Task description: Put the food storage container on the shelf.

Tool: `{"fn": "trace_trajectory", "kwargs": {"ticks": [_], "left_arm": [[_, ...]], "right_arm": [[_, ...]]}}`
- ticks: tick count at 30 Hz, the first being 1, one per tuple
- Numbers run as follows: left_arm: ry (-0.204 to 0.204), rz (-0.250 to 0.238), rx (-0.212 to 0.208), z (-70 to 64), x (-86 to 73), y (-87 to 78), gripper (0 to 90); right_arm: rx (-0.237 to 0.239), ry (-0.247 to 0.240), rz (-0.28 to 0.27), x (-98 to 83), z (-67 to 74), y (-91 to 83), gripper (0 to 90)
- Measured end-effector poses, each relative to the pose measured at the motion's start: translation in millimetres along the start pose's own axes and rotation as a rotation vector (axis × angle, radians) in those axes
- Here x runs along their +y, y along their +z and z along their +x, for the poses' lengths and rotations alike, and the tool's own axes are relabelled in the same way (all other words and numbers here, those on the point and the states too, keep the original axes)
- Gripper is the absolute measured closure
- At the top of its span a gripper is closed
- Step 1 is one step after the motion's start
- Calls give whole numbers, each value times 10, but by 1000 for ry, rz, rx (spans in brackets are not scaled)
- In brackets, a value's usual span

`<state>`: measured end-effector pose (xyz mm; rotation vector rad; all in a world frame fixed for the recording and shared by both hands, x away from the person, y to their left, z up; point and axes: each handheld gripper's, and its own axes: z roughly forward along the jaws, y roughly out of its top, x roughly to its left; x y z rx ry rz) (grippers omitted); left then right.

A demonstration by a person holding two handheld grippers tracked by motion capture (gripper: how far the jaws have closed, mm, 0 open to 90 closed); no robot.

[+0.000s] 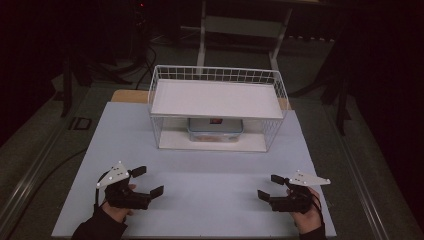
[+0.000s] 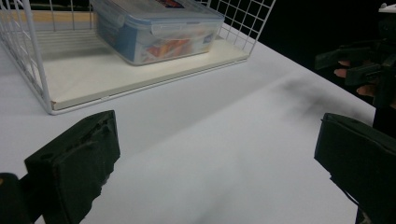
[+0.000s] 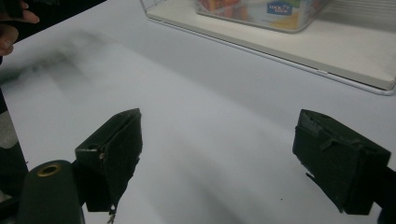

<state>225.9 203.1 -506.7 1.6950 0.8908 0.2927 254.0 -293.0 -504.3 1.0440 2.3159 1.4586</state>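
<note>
Two released tools, left (image 1: 148,181) and right (image 1: 270,187); "LOCK" label on clear container (image 3: 261,11) inside wire rack (image 1: 216,75).

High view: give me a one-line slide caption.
Both open grippers, left and right, rest before a wire shelf sheltering a lidded container.

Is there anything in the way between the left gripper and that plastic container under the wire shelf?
Nothing visible. The left gripper sits open on the white tabletop, and the container rests on the wire shelf's bottom board, whose front is open.
</note>
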Motion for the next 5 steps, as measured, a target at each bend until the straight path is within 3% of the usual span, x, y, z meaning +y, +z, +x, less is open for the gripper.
{"fn": "trace_trajectory", "kwargs": {"ticks": [5], "left_arm": [[11, 1, -6, -23, 1, 12, 1]], "right_arm": [[2, -3, -2, 0, -2, 0, 155]]}}
